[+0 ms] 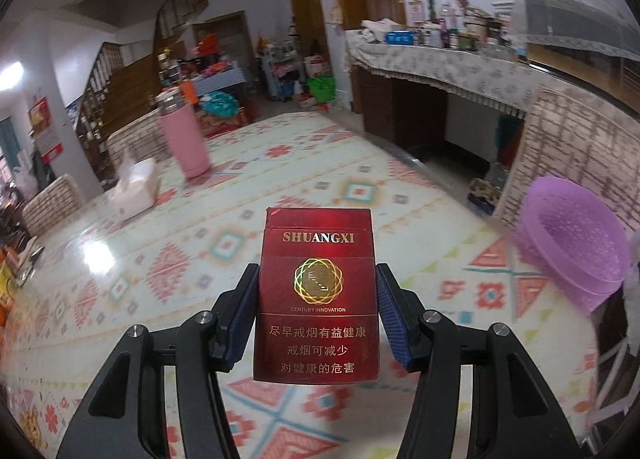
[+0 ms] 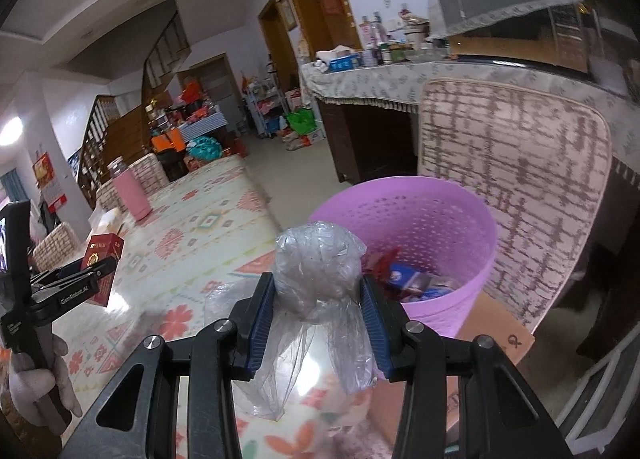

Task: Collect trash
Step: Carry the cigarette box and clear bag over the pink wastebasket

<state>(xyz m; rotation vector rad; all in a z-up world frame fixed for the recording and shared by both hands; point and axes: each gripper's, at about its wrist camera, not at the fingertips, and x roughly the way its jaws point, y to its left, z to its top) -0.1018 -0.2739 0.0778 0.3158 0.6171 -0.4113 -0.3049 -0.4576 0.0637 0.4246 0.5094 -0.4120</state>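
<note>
The left gripper (image 1: pixel 316 299) clamps an upright red cigarette pack (image 1: pixel 316 291) between its jaws. The right gripper (image 2: pixel 318 299) pinches a crumpled clear plastic bag (image 2: pixel 316 271); just beyond its jaws stands the purple basket (image 2: pixel 472 227), holding what look like wrappers.

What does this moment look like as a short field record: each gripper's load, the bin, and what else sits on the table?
left gripper: shut on red cigarette pack, held upright above the table
right gripper: shut on crumpled clear plastic bag, near the bin
purple bin: perforated, at the table edge, already holds wrappers
table: patterned cloth; pink bottle and tissue pack at far end
</note>
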